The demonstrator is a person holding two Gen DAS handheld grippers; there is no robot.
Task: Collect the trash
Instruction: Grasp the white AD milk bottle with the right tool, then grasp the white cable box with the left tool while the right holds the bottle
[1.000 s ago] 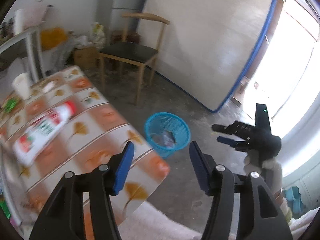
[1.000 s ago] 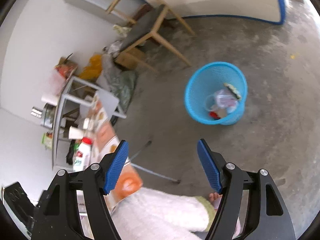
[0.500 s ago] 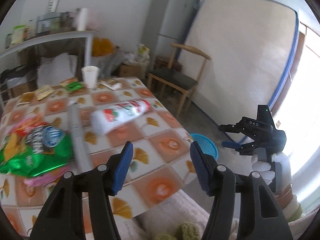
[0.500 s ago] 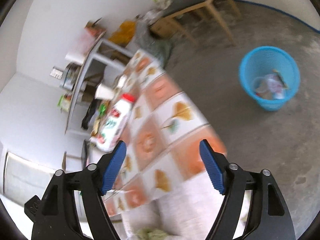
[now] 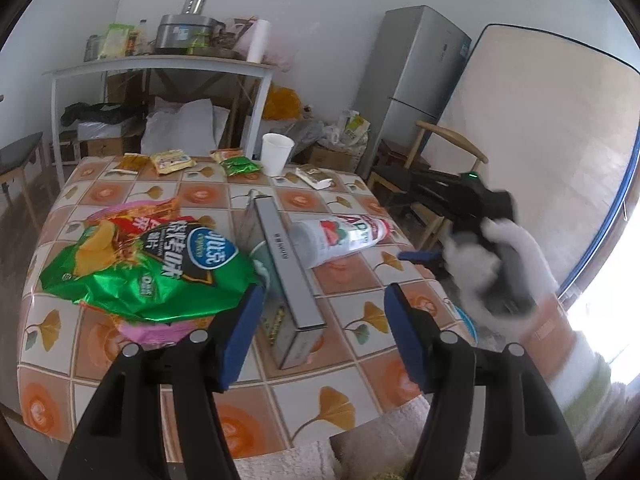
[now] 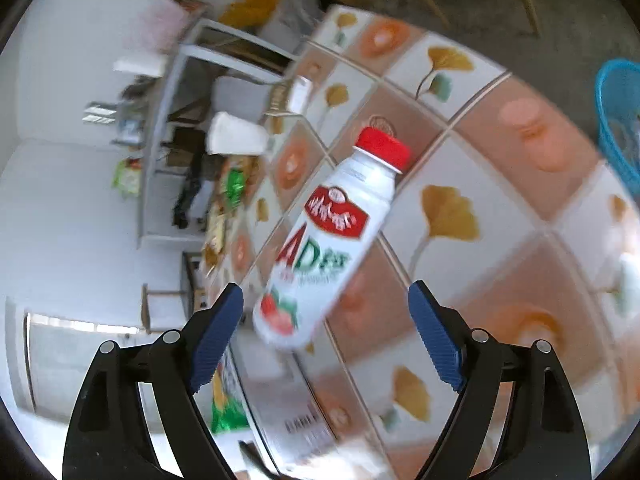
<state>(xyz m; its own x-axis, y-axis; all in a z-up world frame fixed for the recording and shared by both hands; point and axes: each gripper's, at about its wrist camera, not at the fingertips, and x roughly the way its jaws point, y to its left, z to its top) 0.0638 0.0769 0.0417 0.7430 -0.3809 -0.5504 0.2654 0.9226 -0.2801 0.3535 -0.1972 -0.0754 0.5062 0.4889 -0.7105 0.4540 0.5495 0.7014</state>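
Note:
A white drink bottle (image 6: pixel 328 240) with a red cap lies on its side on the tiled tablecloth. My right gripper (image 6: pixel 324 296) hovers close over it, jaws opening; the bottle's base shows between the pads, untouched. In the left wrist view the same bottle (image 5: pixel 340 236) lies beside a long grey box (image 5: pixel 288 276) and a green chip bag (image 5: pixel 148 264). My left gripper (image 5: pixel 324 300) hangs above the box's near end, jaws opening, nothing gripped. A white-gloved hand (image 5: pixel 496 256) carries the right gripper in from the right, blurred.
A paper cup (image 5: pixel 276 154) and several snack packets (image 5: pixel 236 164) sit at the table's far edge. The blue waste basket (image 6: pixel 620 120) stands on the floor past the table corner. Behind are a chair (image 5: pixel 440 160), a fridge (image 5: pixel 416 92) and a cluttered shelf (image 5: pixel 160 64).
Both views swung from the floor and the blue basket onto the table. The bottle now fills the right wrist view. The right jaws stand wider than before.

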